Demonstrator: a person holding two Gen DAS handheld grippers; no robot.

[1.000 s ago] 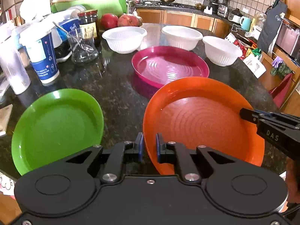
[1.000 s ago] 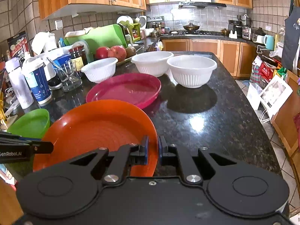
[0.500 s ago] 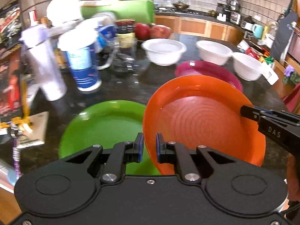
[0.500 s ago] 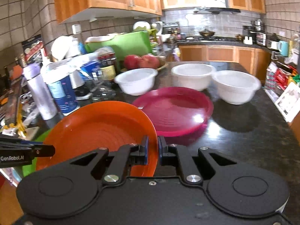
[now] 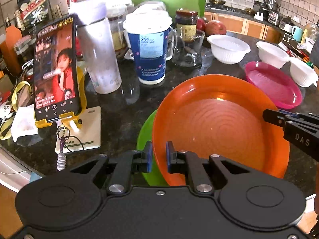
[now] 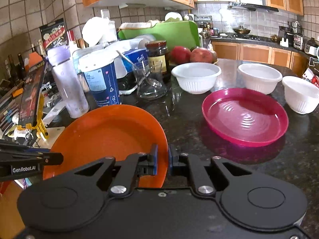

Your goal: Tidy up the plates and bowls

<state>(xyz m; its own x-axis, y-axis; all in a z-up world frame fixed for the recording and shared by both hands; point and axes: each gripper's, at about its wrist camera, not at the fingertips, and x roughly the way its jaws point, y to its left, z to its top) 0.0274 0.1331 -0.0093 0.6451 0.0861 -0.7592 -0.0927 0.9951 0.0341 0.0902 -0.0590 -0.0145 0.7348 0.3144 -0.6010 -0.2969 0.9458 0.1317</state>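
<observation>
Both grippers hold the orange plate (image 5: pixel 219 127) by opposite rims, above the dark counter. My left gripper (image 5: pixel 159 156) is shut on its left rim. My right gripper (image 6: pixel 161 159) is shut on its right rim; the plate also shows in the right wrist view (image 6: pixel 105 135). The orange plate now covers most of the green plate (image 5: pixel 146 139), of which only a left sliver shows. A pink plate (image 6: pixel 245 117) lies on the counter to the right, also in the left wrist view (image 5: pixel 273 85). Three white bowls (image 6: pixel 196 77) (image 6: pixel 259 77) (image 6: pixel 301 94) stand behind it.
A phone on a yellow stand (image 5: pixel 55 69), a purple bottle (image 5: pixel 99 55), a blue paper cup (image 5: pixel 149 49), a glass carafe (image 6: pixel 149 79), a jar (image 6: pixel 156 55) and apples (image 6: pixel 201 54) crowd the left and back. The counter edge (image 5: pixel 12 159) runs at lower left.
Both grippers have carried the orange plate leftward, from beside the pink plate to over the green plate. Both stay shut on it.
</observation>
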